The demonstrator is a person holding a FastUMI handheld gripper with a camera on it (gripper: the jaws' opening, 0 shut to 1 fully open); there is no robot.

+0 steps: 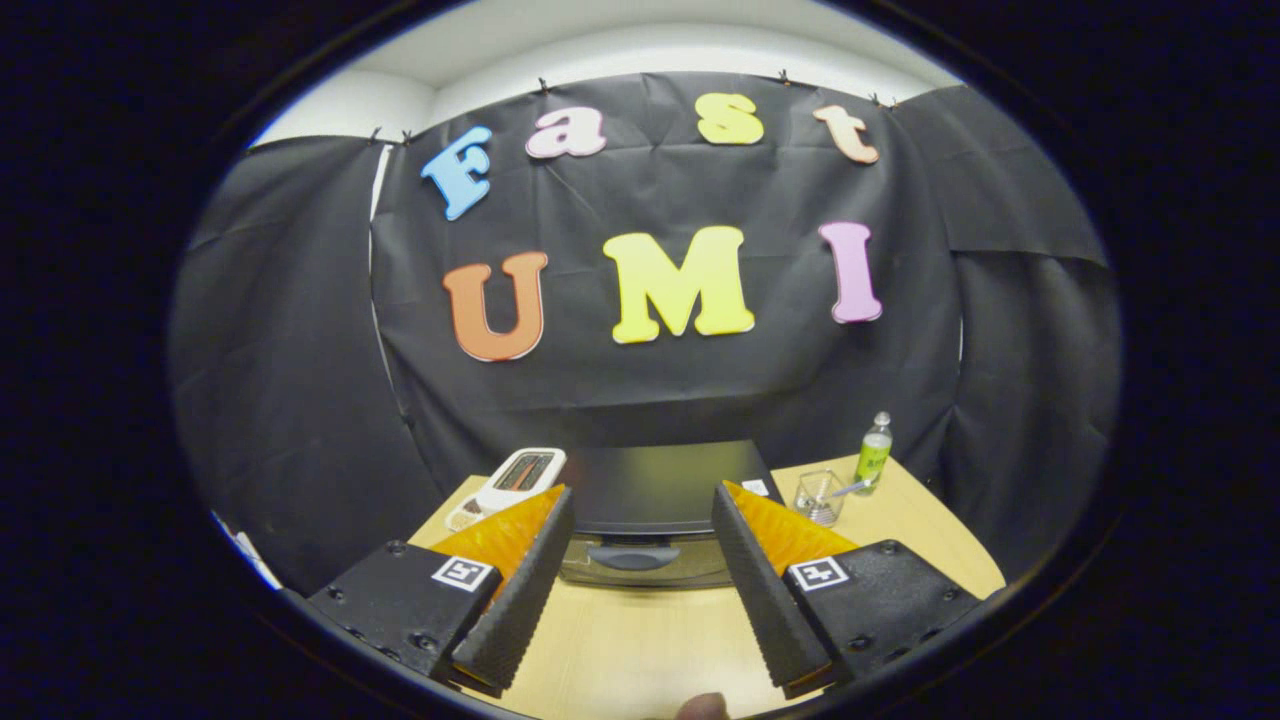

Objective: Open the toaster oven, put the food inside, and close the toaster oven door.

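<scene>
Claw [640,520] spread wide, toaster oven [655,510] just ahead, door w/ handle facing it.

Nothing legible: the bottle [874,452] at the far right carries a green label too small to make out.

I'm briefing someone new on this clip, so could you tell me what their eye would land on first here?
First, the open gripper, its two fingers spread wide above the wooden table. Just beyond them sits the dark toaster oven, its door closed and the handle showing between the fingers. To its sides stand a white toaster, and a glass with a green bottle.
</scene>
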